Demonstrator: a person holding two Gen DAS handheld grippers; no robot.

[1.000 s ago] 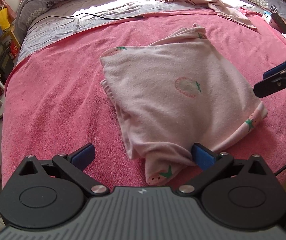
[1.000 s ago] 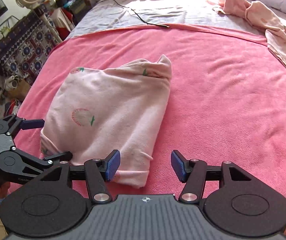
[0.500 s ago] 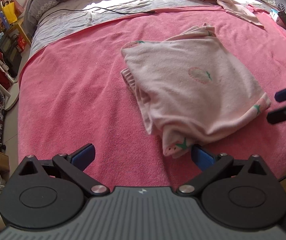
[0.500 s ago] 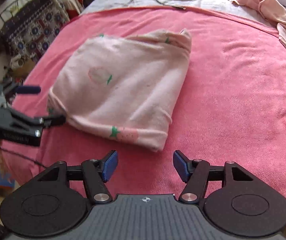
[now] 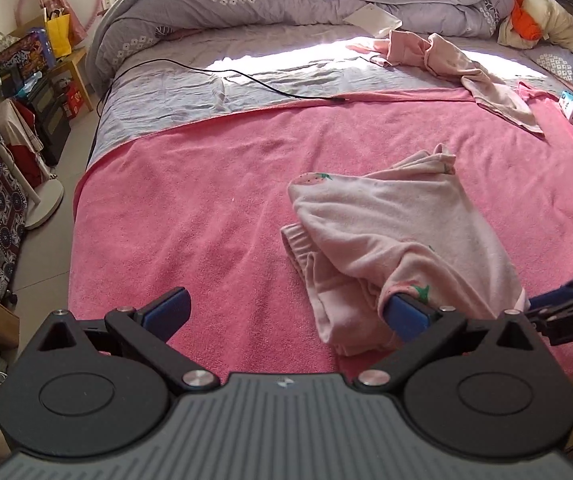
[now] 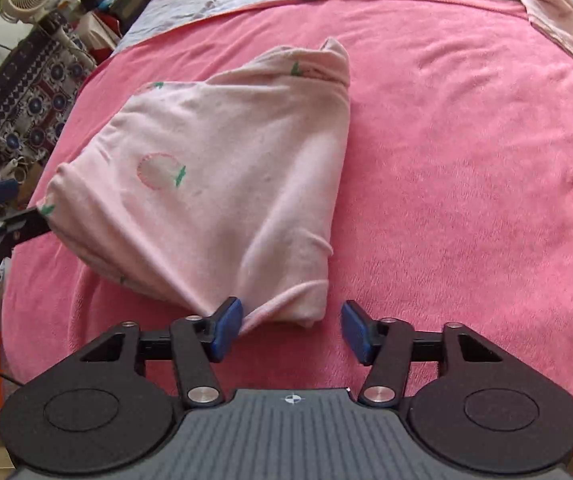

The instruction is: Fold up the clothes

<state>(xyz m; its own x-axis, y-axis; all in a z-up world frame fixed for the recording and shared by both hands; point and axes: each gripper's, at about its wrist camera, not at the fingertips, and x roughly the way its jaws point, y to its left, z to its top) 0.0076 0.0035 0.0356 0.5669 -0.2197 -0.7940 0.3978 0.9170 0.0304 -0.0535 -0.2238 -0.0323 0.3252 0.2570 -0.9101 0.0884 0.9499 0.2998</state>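
I see a folded pale pink garment (image 6: 222, 184) with strawberry prints lying on a pink blanket (image 6: 466, 184). At the bottom of the right wrist view, my right gripper (image 6: 290, 330) is closing, the garment's near corner between its blue pads, touching only the left one. My left gripper (image 5: 286, 312) stands wide open, a garment corner draped over its right pad.

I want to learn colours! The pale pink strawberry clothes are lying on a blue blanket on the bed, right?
Not quite: the blanket is pink, a deeper pink than the clothes, not blue. The right wrist view shows it clearly. The pale pink strawberry clothes do lie on it on the bed.
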